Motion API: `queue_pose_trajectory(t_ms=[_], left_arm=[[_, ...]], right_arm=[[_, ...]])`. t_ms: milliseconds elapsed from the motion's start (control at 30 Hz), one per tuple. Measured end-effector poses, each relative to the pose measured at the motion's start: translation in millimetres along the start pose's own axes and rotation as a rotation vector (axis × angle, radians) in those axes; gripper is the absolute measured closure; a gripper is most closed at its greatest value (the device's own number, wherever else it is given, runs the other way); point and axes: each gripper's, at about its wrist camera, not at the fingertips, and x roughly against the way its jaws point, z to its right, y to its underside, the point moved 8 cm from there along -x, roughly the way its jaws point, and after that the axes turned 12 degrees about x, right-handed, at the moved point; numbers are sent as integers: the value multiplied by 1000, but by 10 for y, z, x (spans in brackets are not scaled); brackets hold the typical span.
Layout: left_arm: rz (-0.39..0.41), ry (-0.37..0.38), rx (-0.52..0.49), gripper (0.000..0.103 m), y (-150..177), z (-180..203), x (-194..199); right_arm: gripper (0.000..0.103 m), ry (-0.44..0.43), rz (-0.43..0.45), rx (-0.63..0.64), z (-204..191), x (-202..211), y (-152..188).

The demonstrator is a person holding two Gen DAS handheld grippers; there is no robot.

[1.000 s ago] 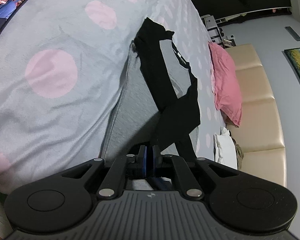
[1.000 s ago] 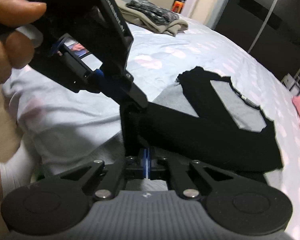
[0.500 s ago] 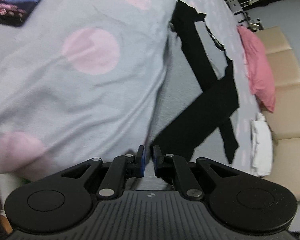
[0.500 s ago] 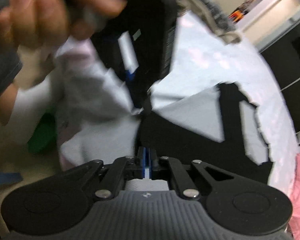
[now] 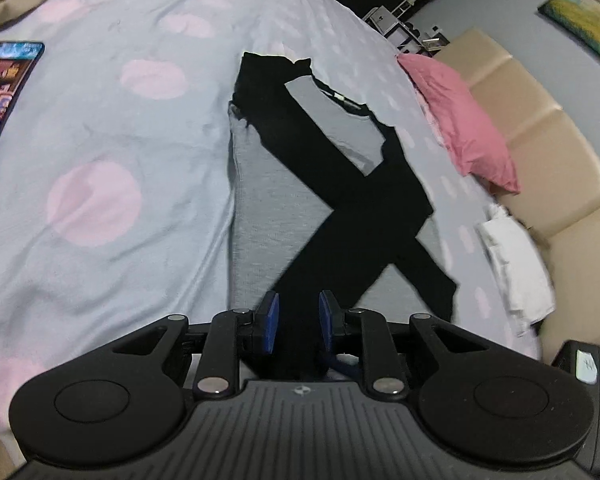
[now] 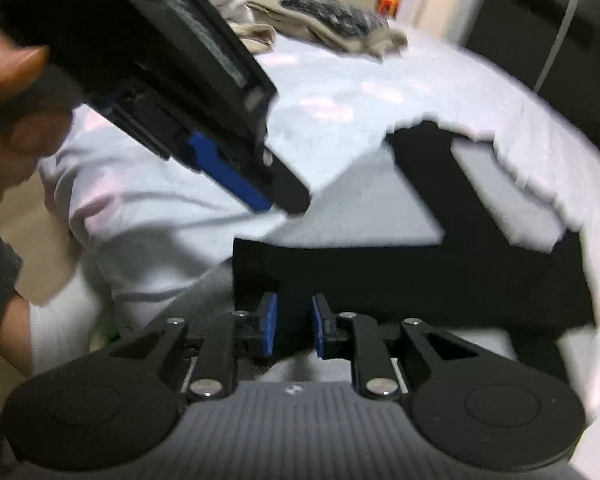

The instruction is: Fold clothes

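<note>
A grey top (image 5: pixel 268 216) with black long sleeves lies flat on the bed. Its two black sleeves (image 5: pixel 364 208) cross in an X over the grey body. My left gripper (image 5: pixel 298 320) is open at the near hem, and the end of one black sleeve lies loose between its fingers. In the blurred right wrist view, my right gripper (image 6: pixel 294 330) is open over the black sleeve (image 6: pixel 380 272), which lies across the top. A hand holds the left gripper (image 6: pixel 280 196) just above the bed's near edge.
The bedsheet (image 5: pixel 100 168) is pale blue with pink dots. A pink pillow (image 5: pixel 464 120) and a white folded cloth (image 5: pixel 516 264) lie by the beige padded headboard (image 5: pixel 548 160). A lit tablet (image 5: pixel 4 88) and a clothes pile (image 6: pixel 332 28) sit further off.
Both grippers have gone from shut on the black sleeves to open. The sleeves now lie crossed on the grey body, and the left gripper has pulled back toward the hem.
</note>
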Motion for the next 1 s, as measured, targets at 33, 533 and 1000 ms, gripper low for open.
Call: queue_pose_trajectory(t_ms=[33, 533, 1000], left_arm=[[7, -8, -11, 84, 11, -4, -24], [40, -116, -147, 84, 113, 29, -238], [-65, -135, -155, 84, 202, -49, -397]], right_arm=[[79, -31, -8, -15, -31, 0, 33], [68, -33, 29, -468, 367, 65, 293], [68, 47, 96, -460, 484, 150, 158]])
